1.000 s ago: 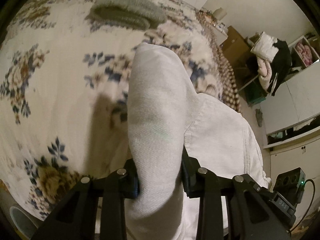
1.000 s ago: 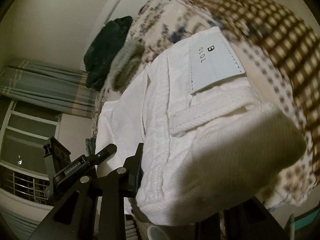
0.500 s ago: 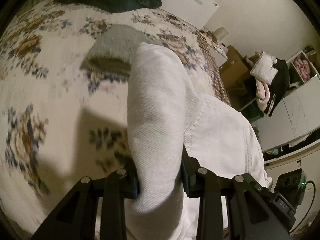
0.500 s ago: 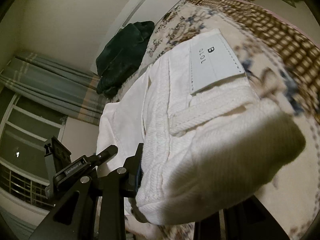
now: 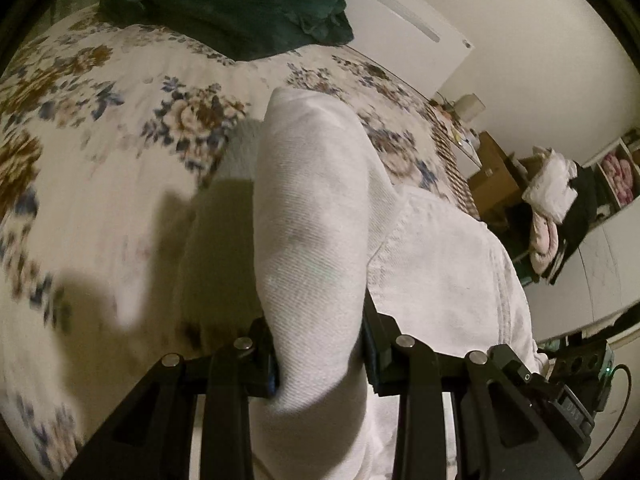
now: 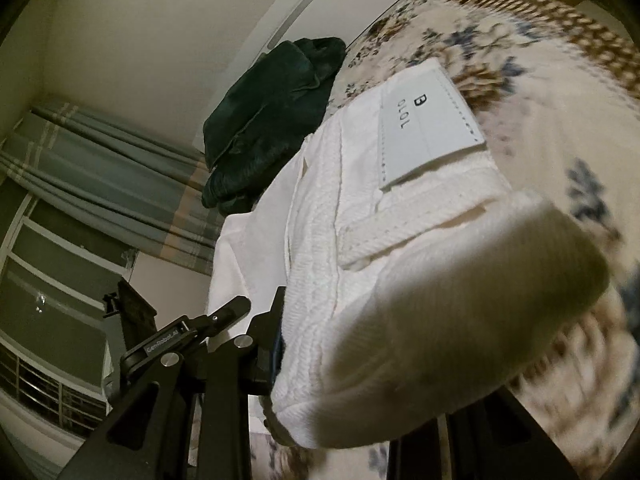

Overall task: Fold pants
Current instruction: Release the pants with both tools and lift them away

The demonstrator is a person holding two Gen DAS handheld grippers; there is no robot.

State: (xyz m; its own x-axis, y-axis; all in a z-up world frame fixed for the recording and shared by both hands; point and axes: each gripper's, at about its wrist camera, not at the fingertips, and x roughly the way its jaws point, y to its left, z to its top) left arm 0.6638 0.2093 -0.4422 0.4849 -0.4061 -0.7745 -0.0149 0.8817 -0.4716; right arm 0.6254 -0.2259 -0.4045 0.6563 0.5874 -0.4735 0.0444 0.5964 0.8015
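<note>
Two tools gripping one garment, both lifted above the bed [image 5: 100, 152].

Left tool [image 5: 320, 354]: pinching a thick roll of the white pants [image 5: 316, 216] between its pads, fabric bulging well past the jaws. Risking a slow creep of that bulk out of the pinch, since only the outer layers are being pressed; inner layers possibly sliding free and dropping a leg crooked onto the floral bedspread. Casting a broad shadow below, so landing spot hard to judge. Dark green garment [image 5: 236, 4] lying near the far edge, well apart, posing little trouble unless the pants get swung far forward.

Right tool [image 6: 360, 360]: clamping the waistband end of the pants [image 6: 360, 240], belt loop and brand patch [image 6: 430, 124] facing up, only one finger showing, the other buried under cloth. Holding a heavy, seamed section, so likely sagging and twisting if the two tools drift apart or move at unequal speed. Blurring at the bedspread edge suggesting quick motion; any snatch here possibly skewing the fold line or wrinkling the span between grips.
</note>
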